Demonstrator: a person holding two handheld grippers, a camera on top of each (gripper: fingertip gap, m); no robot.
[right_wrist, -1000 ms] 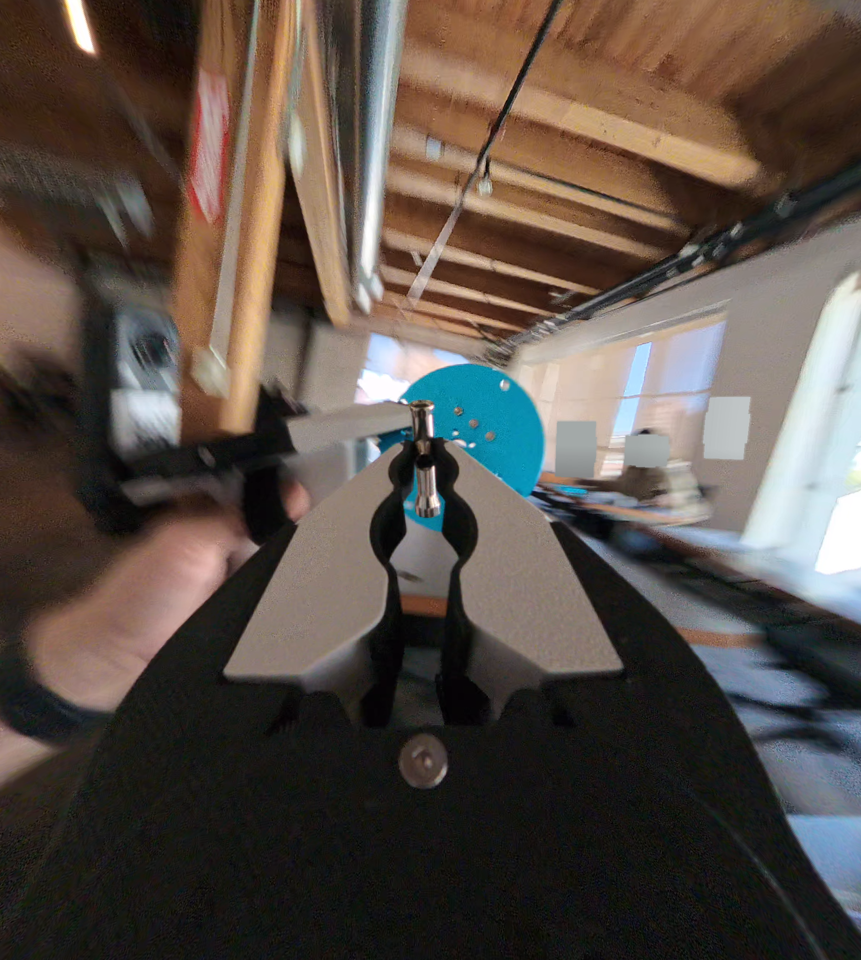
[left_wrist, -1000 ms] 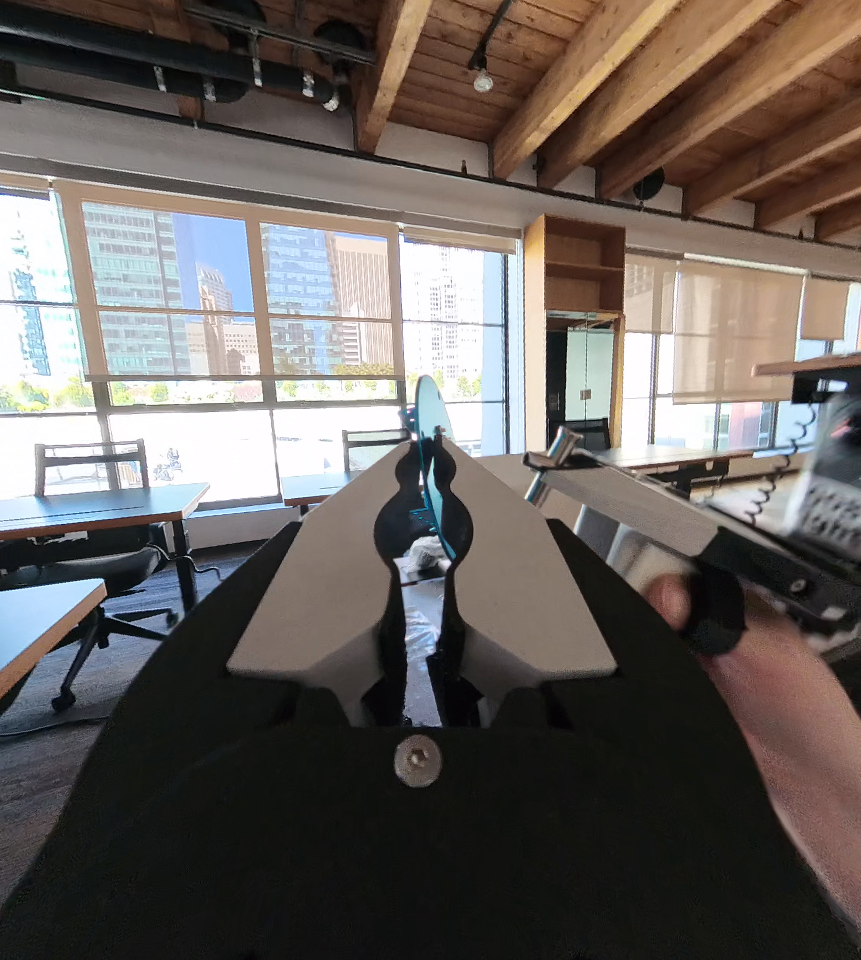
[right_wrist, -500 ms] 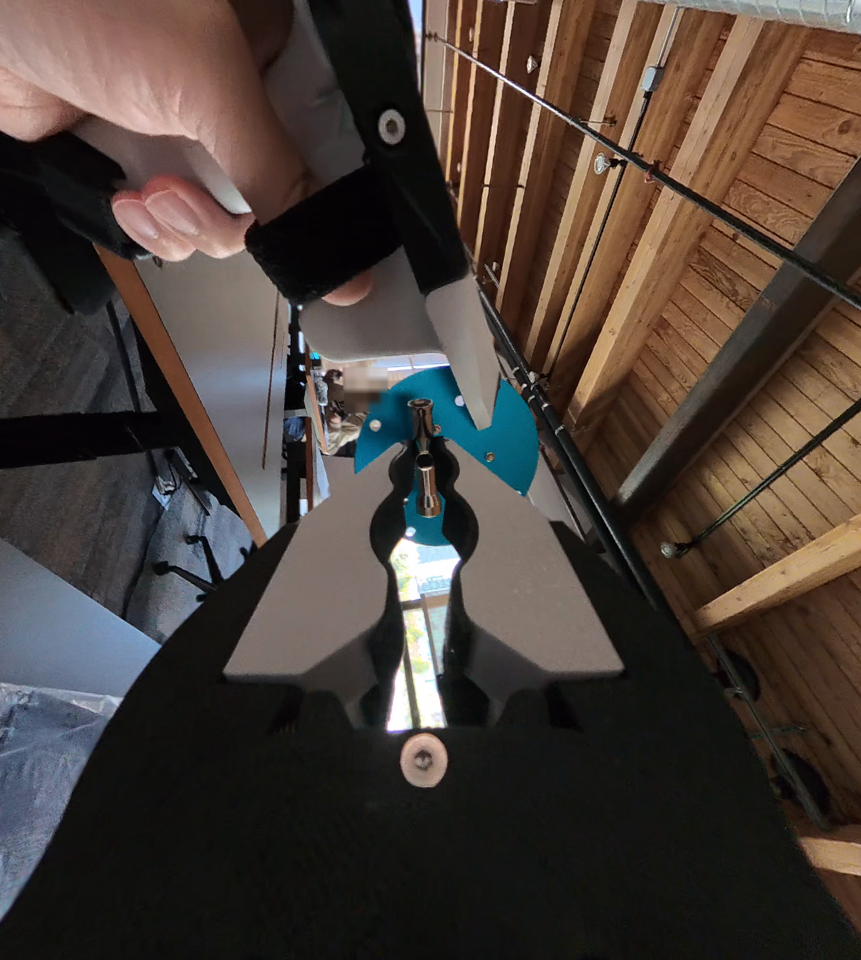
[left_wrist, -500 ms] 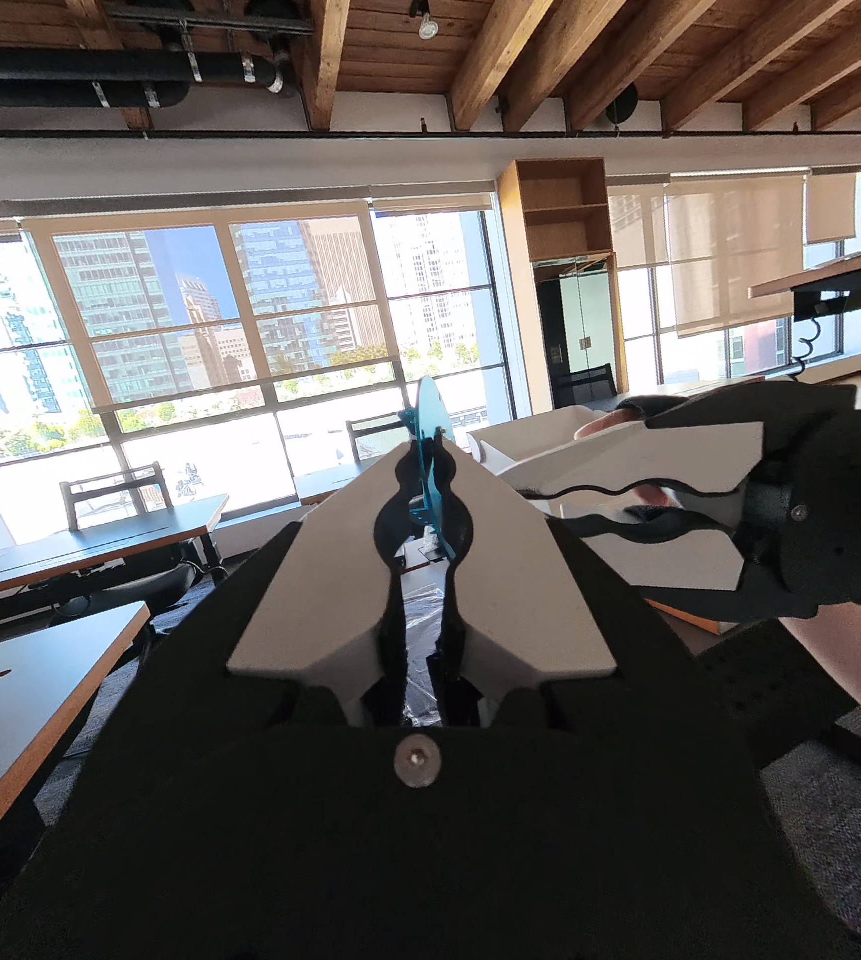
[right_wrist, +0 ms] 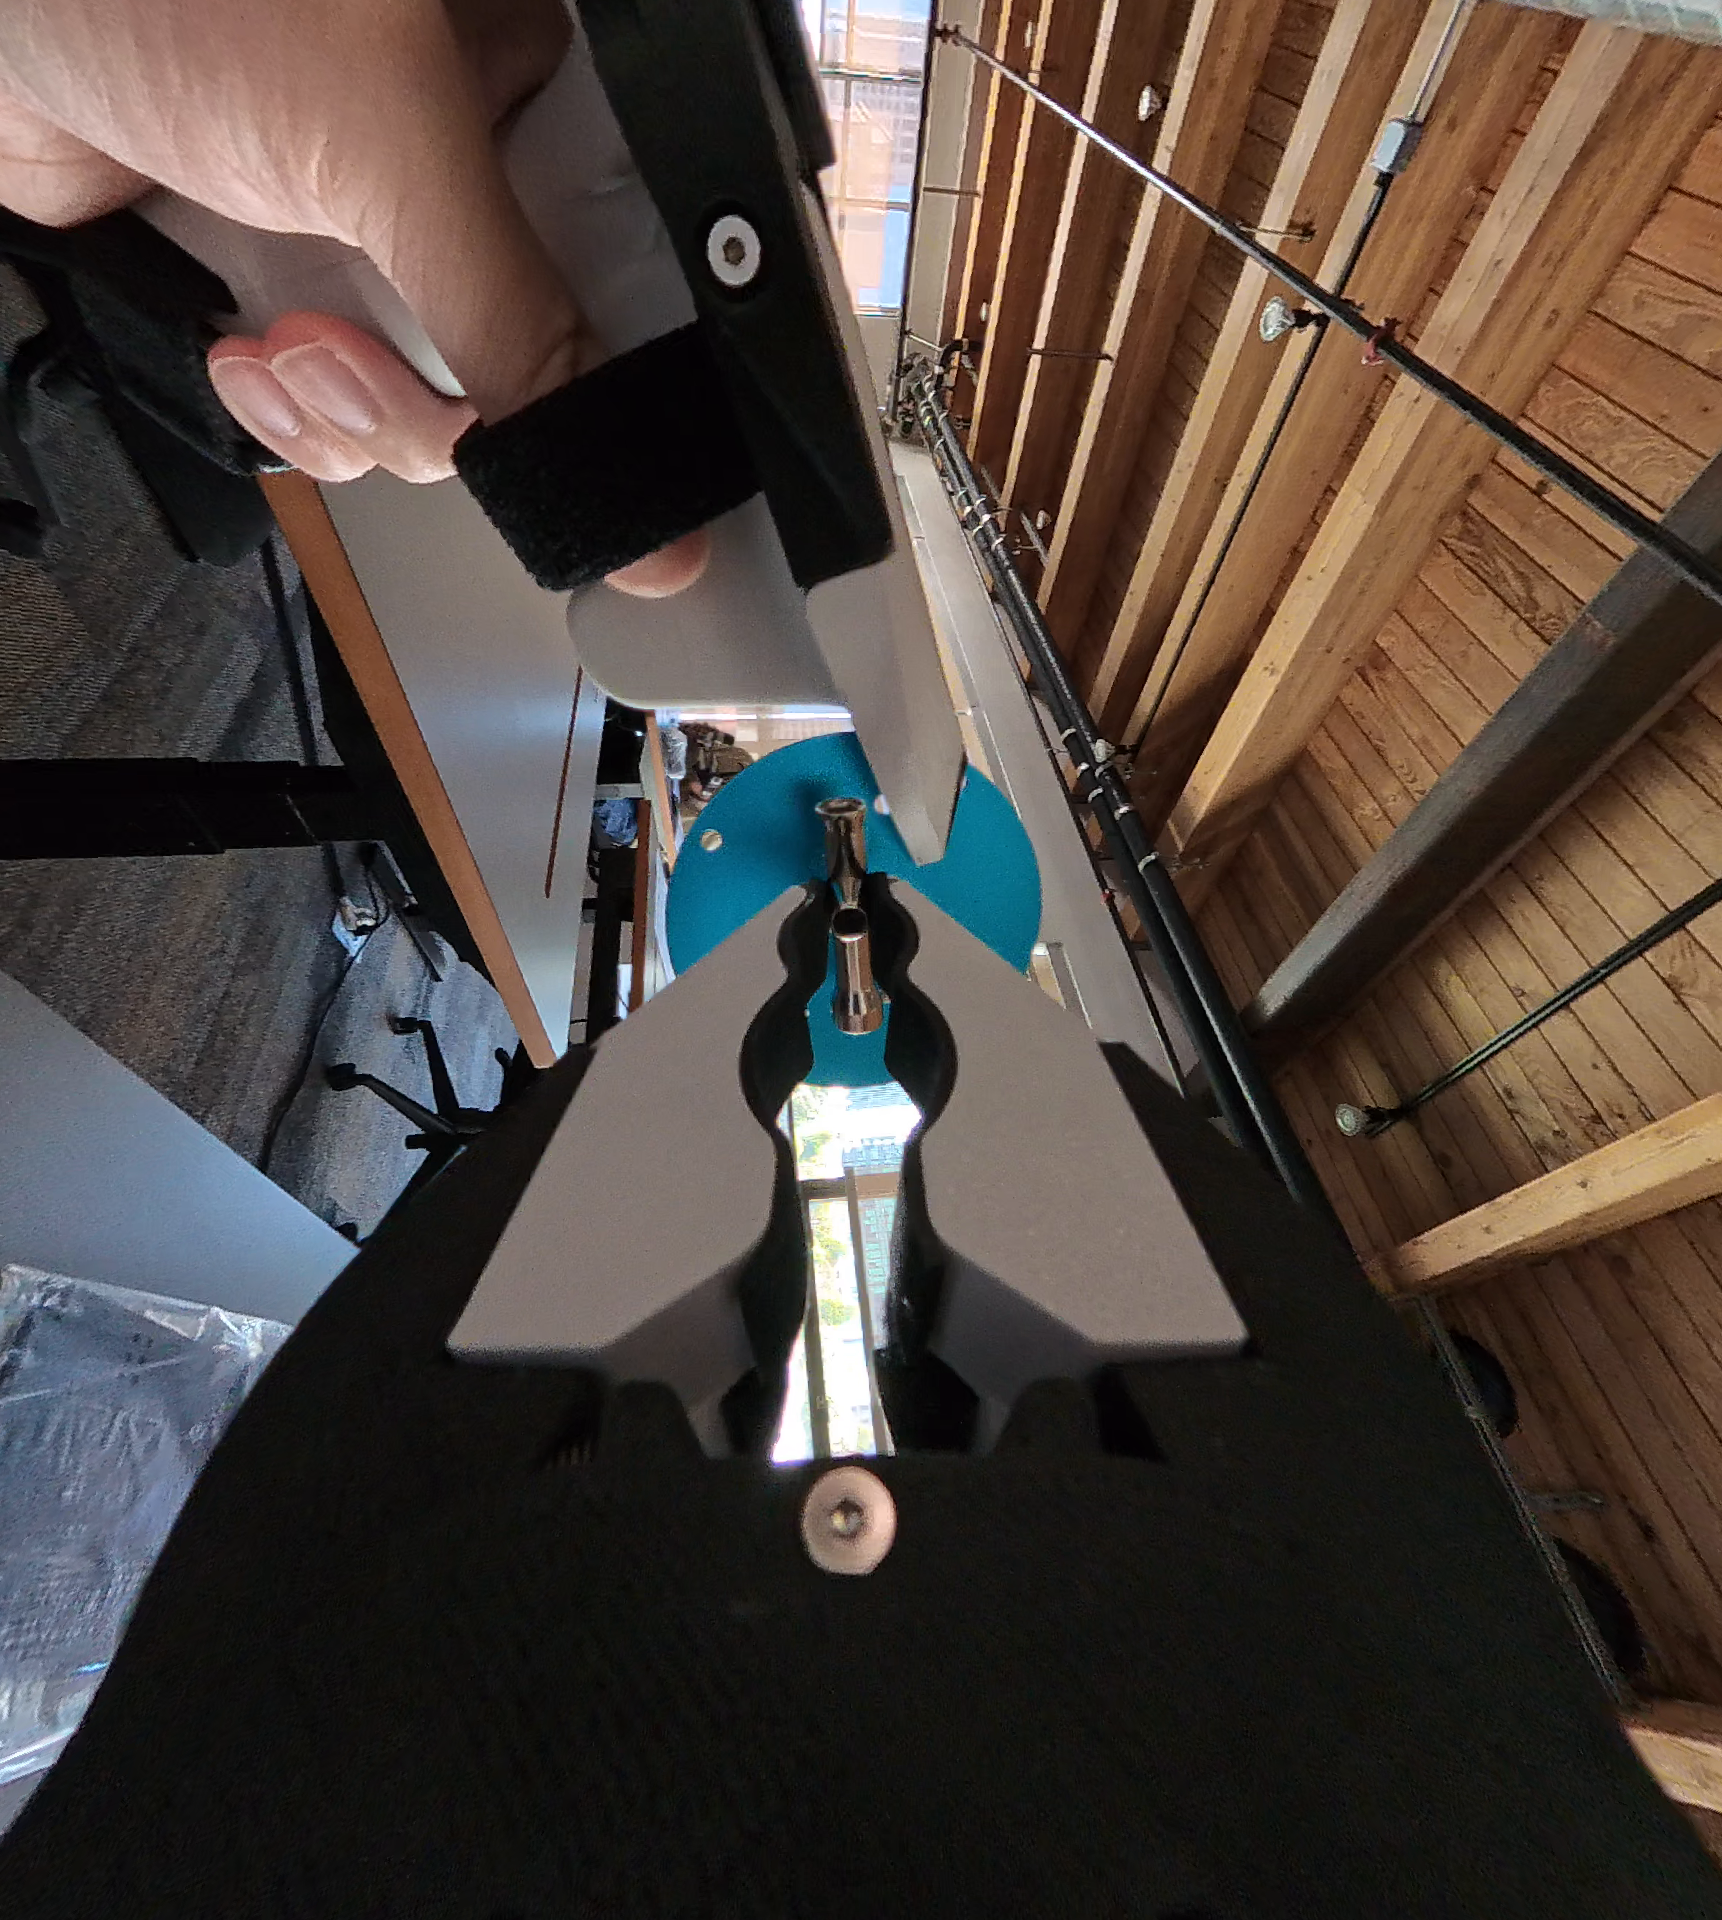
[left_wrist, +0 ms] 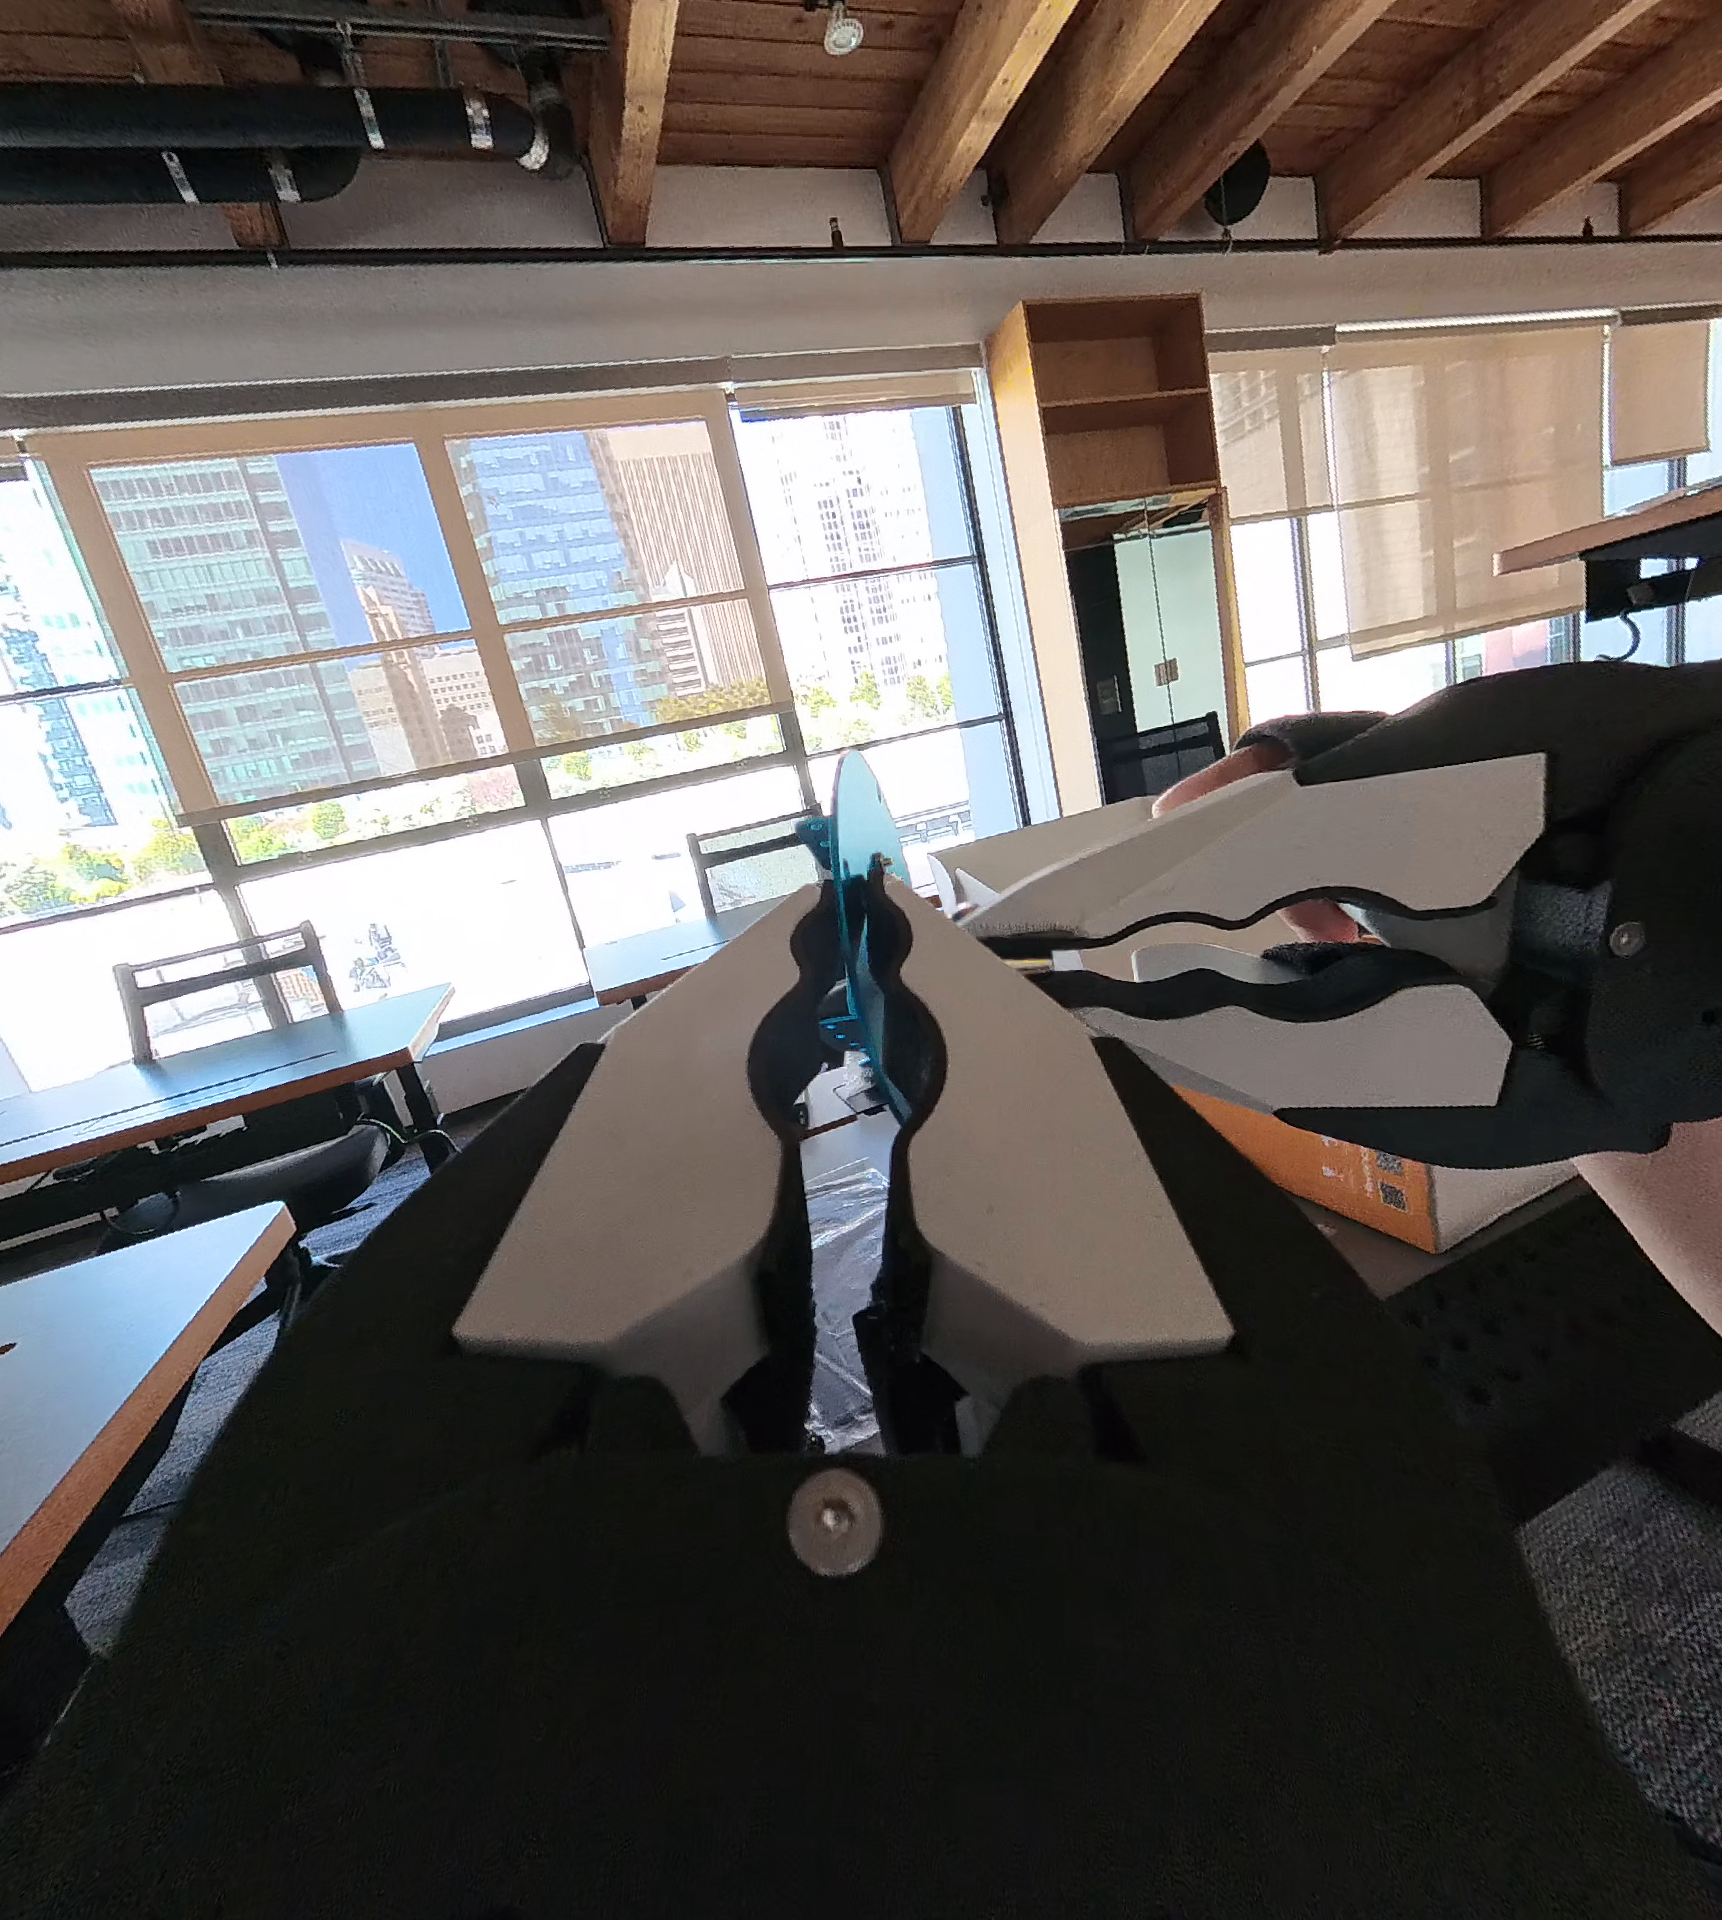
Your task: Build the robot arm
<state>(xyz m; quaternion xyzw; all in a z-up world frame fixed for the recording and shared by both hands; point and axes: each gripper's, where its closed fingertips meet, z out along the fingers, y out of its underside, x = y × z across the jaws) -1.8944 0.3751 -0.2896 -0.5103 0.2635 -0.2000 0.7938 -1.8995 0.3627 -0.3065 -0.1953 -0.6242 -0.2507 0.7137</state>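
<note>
My left gripper (left_wrist: 852, 888) is shut on a flat blue disc (left_wrist: 857, 821), held edge-on in front of the windows. The right wrist view shows the disc's face (right_wrist: 753, 852) with small holes, and the left gripper (right_wrist: 924, 831) comes down from the top, held by a hand (right_wrist: 317, 208). My right gripper (right_wrist: 849, 883) is shut on a small chrome tube-shaped tool (right_wrist: 852, 977) whose tip points at the disc's face, close to it. In the left wrist view the right gripper (left_wrist: 982, 925) comes in from the right, with its tips beside the disc.
Dark desks with orange edges (left_wrist: 213, 1060) and chairs (left_wrist: 223, 977) stand on the left by the windows. An orange and white box (left_wrist: 1356, 1174) sits below the right gripper. A clear plastic bag (right_wrist: 57, 1507) lies on a grey table. Wooden beams run overhead. Less than 4 cm separates the two grippers' tips.
Over the last second the right gripper rolled over and swung in until its tips were beside the disc. In the last half second both grippers barely moved.
</note>
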